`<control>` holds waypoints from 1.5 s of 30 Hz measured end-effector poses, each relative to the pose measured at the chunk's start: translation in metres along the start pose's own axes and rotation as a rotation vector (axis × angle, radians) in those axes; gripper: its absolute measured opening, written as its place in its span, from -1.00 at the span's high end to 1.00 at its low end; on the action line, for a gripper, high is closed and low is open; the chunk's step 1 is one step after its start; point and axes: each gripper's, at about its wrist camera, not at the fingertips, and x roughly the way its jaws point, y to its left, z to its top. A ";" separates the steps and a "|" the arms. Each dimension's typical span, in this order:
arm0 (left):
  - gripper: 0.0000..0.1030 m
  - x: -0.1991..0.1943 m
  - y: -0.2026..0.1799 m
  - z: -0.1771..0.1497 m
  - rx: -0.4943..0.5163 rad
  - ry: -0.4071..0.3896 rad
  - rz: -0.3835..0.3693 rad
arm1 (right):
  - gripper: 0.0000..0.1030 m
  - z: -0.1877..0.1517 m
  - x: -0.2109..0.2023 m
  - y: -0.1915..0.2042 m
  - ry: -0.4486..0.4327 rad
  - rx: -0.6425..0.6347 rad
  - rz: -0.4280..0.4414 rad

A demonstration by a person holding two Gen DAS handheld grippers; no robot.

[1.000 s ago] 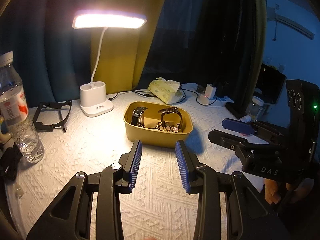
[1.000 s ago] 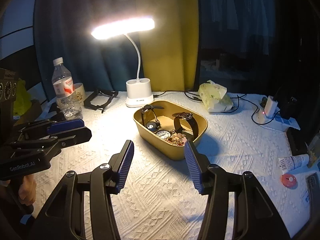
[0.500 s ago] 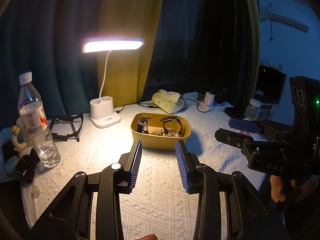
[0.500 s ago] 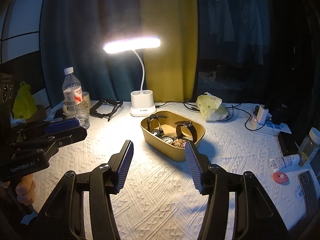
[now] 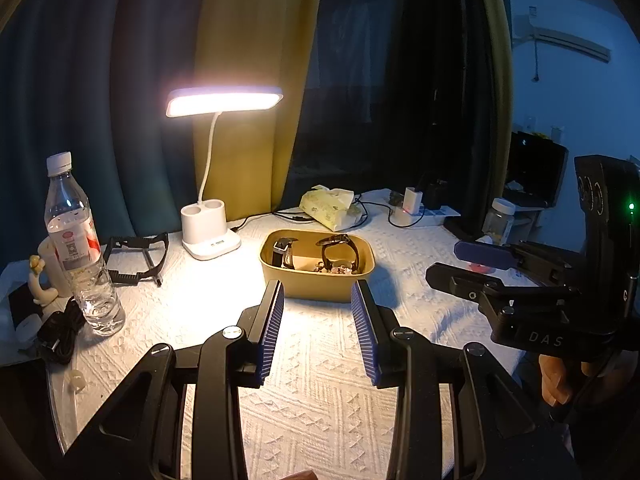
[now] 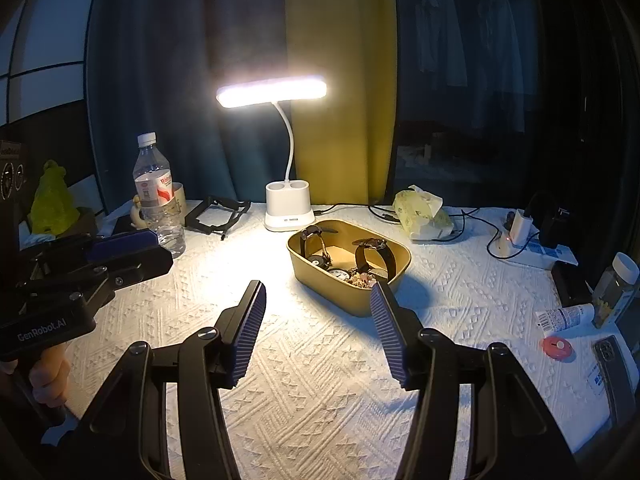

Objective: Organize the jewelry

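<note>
A table with a white textured cloth is carrying everything. Ahead of the right jaws a yellow tray is sitting; behind it a white desk lamp is standing. Left of them a water bottle is standing; far right a phone is lying.

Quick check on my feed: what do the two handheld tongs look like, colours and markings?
Both are matte black linkage frames with silver pivot screws and ribbed blue pads. The left tongs carry white "GenRobot.AI" lettering, seen from the right wrist view; the right tongs show "DAS" and a green status light, seen from the left wrist view. Bare fingers grip each handle.
</note>
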 end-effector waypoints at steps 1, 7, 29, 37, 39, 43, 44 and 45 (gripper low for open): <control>0.27 -0.001 0.000 0.000 0.000 0.000 0.001 | -0.06 0.000 0.000 0.000 0.001 0.000 0.000; 0.27 -0.002 -0.001 0.000 0.000 0.001 0.009 | -0.07 -0.001 0.000 0.001 0.006 0.001 0.005; 0.27 0.001 0.003 0.000 -0.007 0.002 0.007 | -0.08 -0.001 0.009 0.000 0.021 0.005 0.002; 0.27 0.004 0.003 0.000 -0.005 0.006 0.007 | -0.08 -0.001 0.011 -0.002 0.025 0.013 0.002; 0.27 0.005 0.003 0.000 -0.004 0.007 0.004 | -0.09 -0.002 0.012 -0.003 0.027 0.016 0.000; 0.27 0.009 0.002 0.000 -0.001 0.009 0.002 | -0.09 -0.004 0.012 -0.007 0.028 0.025 -0.003; 0.27 0.009 0.001 0.000 -0.001 0.010 0.002 | -0.09 -0.004 0.013 -0.008 0.029 0.027 -0.004; 0.27 0.009 0.001 0.000 -0.001 0.009 0.001 | -0.09 -0.004 0.013 -0.009 0.029 0.029 -0.005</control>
